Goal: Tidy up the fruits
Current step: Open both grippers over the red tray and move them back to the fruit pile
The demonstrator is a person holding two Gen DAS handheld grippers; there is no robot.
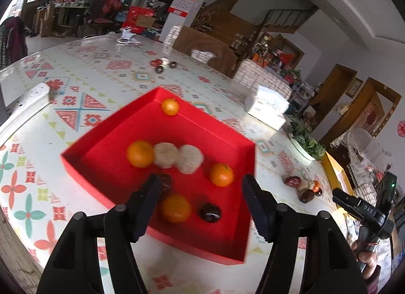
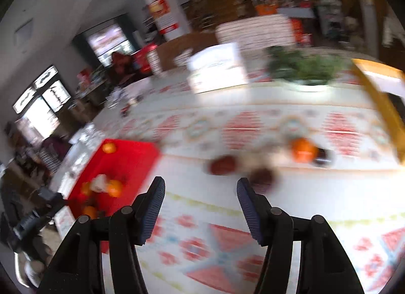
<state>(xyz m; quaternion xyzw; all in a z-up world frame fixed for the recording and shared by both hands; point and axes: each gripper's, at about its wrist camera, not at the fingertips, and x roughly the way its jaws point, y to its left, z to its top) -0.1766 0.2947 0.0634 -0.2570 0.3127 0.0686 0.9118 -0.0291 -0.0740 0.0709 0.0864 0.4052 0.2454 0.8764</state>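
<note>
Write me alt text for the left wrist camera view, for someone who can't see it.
An open left gripper hovers over a red tray on a patterned tablecloth, its jaws empty. The tray holds four oranges, two pale round fruits and dark round fruits. More fruit lies on the cloth to the right, near the right gripper.

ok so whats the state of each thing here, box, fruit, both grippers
red box: open, holding oranges and other fruit
loose fruit: on the table, outside the box
left hand-held gripper: open, empty, over the box
right hand-held gripper: open, empty, above the tablecloth
</note>
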